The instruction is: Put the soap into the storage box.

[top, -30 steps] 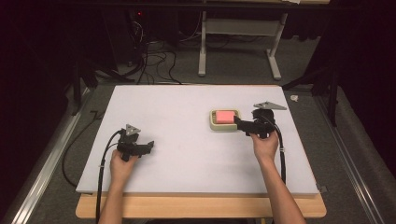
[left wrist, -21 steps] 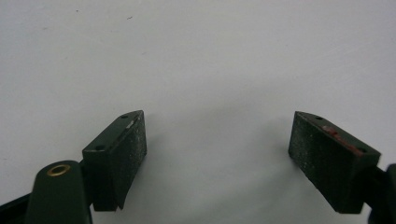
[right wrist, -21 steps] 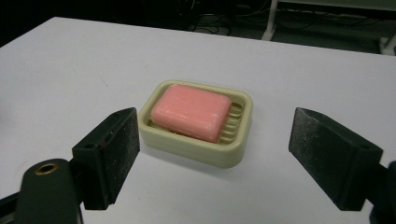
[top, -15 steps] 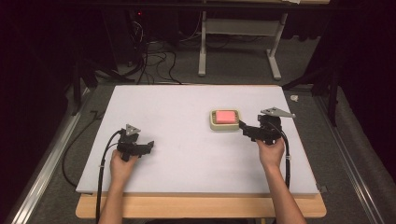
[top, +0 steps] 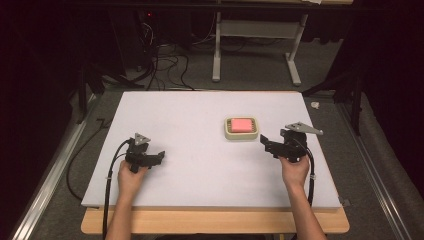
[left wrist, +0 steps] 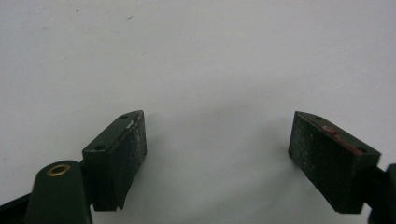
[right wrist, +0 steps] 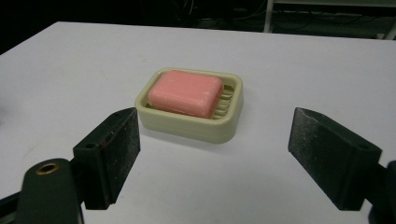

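right gripper (top: 270, 147) jaws gaping wide, empty, sitting just beside and aiming at soap dish (top: 241, 128) | pink soap (right wrist: 186, 92) lying in dish, mid-right worktop (top: 200, 110) | left gripper (top: 152, 159) jaws wide, empty, idling over bare worktop | risk: a jaw catching the rim, tipping or shoving the light dish; slick soap sliding out

A pink soap bar (right wrist: 186, 92) lies flat in a cream ribbed soap dish (right wrist: 232, 114) on the table's right half.
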`<state>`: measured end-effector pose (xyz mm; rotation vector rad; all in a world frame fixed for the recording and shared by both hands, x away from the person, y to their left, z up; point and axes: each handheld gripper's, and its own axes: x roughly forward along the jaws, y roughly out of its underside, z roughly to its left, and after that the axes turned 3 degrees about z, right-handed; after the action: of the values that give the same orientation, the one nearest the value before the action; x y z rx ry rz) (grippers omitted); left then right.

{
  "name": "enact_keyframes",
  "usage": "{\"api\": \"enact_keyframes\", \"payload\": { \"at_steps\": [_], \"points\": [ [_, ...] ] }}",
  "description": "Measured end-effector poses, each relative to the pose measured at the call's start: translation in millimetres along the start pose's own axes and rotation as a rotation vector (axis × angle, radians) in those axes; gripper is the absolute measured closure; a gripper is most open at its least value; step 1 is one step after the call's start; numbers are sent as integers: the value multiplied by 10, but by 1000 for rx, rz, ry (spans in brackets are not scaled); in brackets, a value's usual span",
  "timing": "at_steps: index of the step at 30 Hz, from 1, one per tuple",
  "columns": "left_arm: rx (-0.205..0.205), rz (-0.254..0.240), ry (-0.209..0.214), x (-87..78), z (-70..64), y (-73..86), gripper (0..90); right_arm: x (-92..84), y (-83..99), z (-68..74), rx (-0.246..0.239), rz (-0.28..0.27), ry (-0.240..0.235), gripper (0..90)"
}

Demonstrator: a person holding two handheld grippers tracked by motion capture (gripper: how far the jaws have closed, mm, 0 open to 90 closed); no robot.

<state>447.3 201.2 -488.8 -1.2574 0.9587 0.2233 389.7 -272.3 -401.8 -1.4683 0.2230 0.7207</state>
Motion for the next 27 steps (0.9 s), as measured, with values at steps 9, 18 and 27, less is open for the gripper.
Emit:
{"api": "enact_keyframes", "payload": {
  "at_steps": [9, 18, 27],
  "points": [
    [0, 0, 0, 0, 0, 0, 196, -52, 82, -19, 1, 2, 4, 177],
    [-1, -1, 0, 1, -1, 0, 196, -68, 139, -65, 16, 3, 21, 177],
    [1, 0, -1, 0, -1, 0, 196, -59, 212, -76, 22, 9, 18, 178]
  ]
}}
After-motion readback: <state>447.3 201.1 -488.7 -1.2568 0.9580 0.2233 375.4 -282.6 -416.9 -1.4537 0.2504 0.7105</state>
